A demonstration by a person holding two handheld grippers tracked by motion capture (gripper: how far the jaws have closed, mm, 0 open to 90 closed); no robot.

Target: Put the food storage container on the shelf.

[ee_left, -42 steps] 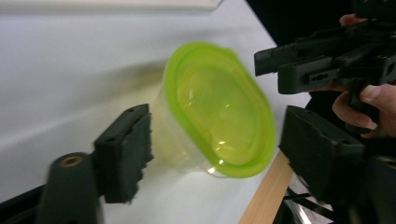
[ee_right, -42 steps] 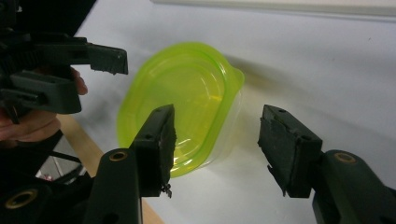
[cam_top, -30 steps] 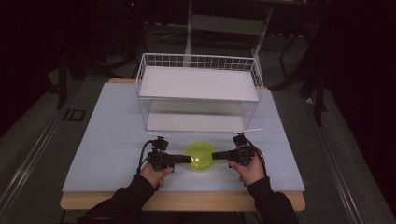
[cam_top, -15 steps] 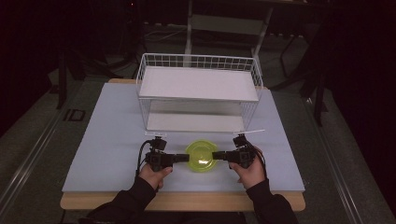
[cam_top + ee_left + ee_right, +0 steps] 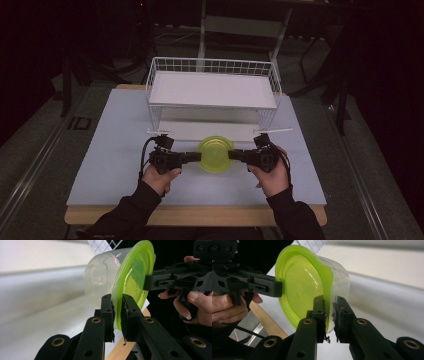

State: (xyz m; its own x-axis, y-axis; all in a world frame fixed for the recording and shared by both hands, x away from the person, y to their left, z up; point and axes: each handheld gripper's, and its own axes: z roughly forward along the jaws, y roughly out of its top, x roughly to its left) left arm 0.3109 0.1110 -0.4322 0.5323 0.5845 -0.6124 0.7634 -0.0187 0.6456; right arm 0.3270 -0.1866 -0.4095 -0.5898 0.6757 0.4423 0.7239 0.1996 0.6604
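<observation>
A clear round container (image 5: 98,281) with a lime-green lid (image 5: 215,154) hangs above the table in front of the wire rack, held at opposite edges. My left gripper (image 5: 199,156) (image 5: 117,307) is shut on the lid's rim from the left. My right gripper (image 5: 231,154) (image 5: 330,308) is shut on the rim from the right. Both pairs of jaws have just been closing, with the rim between their pads. In the left gripper view the lid stands on edge and the right gripper (image 5: 150,281) pinches its far side. The right gripper view shows the lid (image 5: 299,290) and the left gripper (image 5: 274,288) likewise.
A white wire rack (image 5: 212,90) with a flat upper shelf and an open lower level stands just beyond the container. A pale blue mat (image 5: 115,150) covers the table, whose wooden front edge (image 5: 200,215) runs near the person's forearms. Dark floor surrounds the table.
Both hands have risen together and the container has come up off the mat, staying level between the two grippers.
</observation>
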